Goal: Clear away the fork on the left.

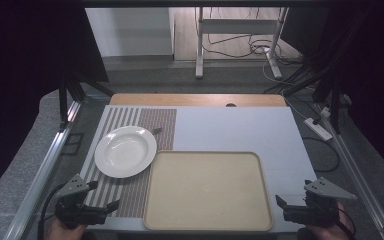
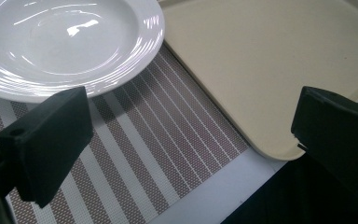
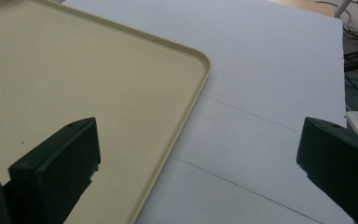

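Currently, left to right across the desk (image 1: 240,130). Left tool (image 1: 103,195) sits at the near left corner, held in a hand (image 1: 60,229) coming in from the bottom edge; its jaws stand wide apart with nothing between them, so it is released. It hovers over the near end of a striped placemat (image 1: 130,192), brown and pale bands running away from the person. In the left gripper view the same placemat (image 2: 135,140) fills the gap between the jaws.

White plate (image 1: 125,151) lies flat on the placemat, just ahead of the left tool, not touched by it. It looks bare and glossy; its rim (image 2: 121,79) sits right next to the left edge of the tray, contact not resolvable.

Beige tray (image 1: 207,222) occupies the near centre of the desk, flat, with a raised rim and rounded corners. Its left edge overlaps the placemat.

Right tool (image 1: 281,206) is at the near right corner, beside the tray's right edge and apart from it. Jaws spread wide, nothing gripped: released. In the right gripper view the tray corner (image 3: 200,60) lies ahead between the jaws, with bare pale desk surface (image 3: 270,84) beyond.
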